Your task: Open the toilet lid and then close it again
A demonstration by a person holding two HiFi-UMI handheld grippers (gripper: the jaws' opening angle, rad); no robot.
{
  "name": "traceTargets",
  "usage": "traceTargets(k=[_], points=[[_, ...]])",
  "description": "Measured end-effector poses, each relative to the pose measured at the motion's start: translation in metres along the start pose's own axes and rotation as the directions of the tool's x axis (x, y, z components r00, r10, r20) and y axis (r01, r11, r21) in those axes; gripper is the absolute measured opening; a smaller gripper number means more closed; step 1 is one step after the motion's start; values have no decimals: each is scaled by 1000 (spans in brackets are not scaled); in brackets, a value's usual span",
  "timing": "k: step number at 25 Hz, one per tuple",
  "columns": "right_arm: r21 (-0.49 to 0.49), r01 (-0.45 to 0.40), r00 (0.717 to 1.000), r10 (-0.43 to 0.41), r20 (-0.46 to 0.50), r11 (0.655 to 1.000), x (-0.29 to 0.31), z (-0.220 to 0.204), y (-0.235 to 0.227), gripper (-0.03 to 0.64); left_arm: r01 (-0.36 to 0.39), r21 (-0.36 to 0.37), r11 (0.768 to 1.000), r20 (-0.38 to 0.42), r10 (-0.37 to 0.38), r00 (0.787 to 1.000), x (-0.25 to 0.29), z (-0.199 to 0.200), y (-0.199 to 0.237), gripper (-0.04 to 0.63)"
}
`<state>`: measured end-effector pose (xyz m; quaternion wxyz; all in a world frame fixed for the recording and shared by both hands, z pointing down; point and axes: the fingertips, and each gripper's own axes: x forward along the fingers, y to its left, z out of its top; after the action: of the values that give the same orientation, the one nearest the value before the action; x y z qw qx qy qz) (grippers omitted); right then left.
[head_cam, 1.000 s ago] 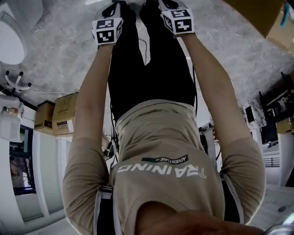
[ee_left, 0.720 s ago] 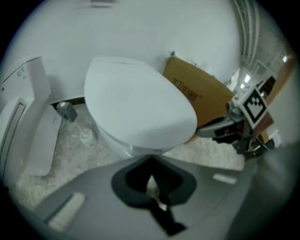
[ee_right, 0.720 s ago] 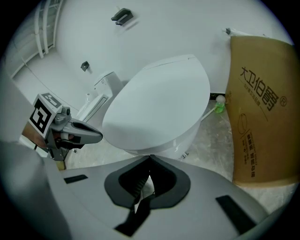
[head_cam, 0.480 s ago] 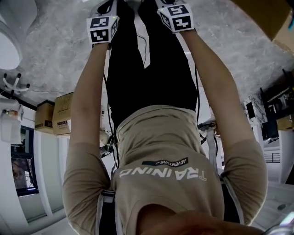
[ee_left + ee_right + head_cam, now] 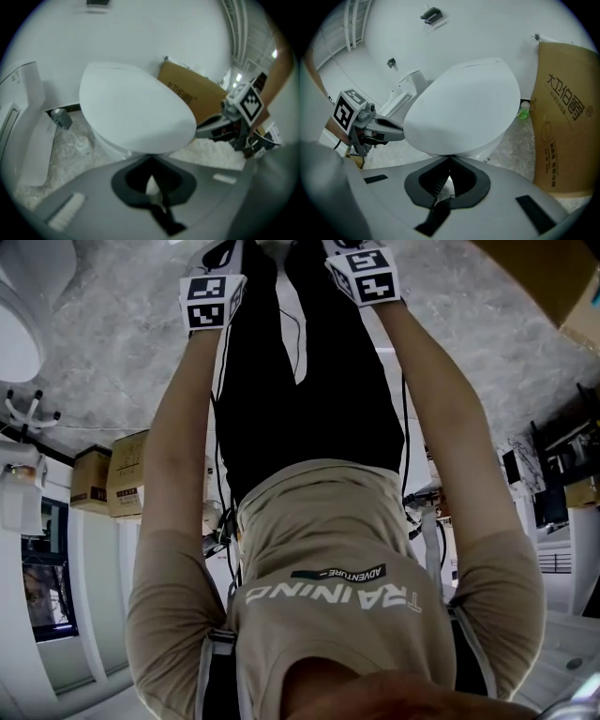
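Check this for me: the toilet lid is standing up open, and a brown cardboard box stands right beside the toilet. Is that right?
Not quite. The toilet lid is not standing up open; it lies down flat, shut. The right gripper view shows this plainly, and the left gripper view agrees. The rest holds: the brown cardboard box does stand right beside it.

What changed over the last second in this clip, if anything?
Little. The left gripper and right gripper crept slightly toward the top of the head view, then held. Nothing was taken or let go: each gripper's jaws are shut and empty, tips at the front edge of the closed toilet lid. Posture unchanged.
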<state>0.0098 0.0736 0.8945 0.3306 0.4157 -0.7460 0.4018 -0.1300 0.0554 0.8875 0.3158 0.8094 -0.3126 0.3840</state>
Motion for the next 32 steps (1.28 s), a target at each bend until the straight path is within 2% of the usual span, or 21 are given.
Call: traceTargets(k=[6,12,17,22,26,32], points=[[-45,8,1000,-8,-4,999,-11,9,3,11,-11,44,999,27,10,1000,-6,9,-2,3],[-40,-9,1000,9,2,999,-17,10,6,11,-21,77,997,-24,23,999,-11,9,-7,3],[-53,-13,999,15,31,999,-20,11,3,11,-13,95,995,-14,15,1000,-10,14,-10,3],[-63,-28,998,32,56,998,-43,32,18,11,-13,134,991,-36,18,999,-39,29,-12,3],[-69,-44,997,48,57,997,-63,48,32,11,-17,112,994,-68,25,997,-62,42,-14,3],[-72,-66,996,70,56,995,-97,76,50,11,-37,63,997,-66,41,997,-101,67,-18,3]])
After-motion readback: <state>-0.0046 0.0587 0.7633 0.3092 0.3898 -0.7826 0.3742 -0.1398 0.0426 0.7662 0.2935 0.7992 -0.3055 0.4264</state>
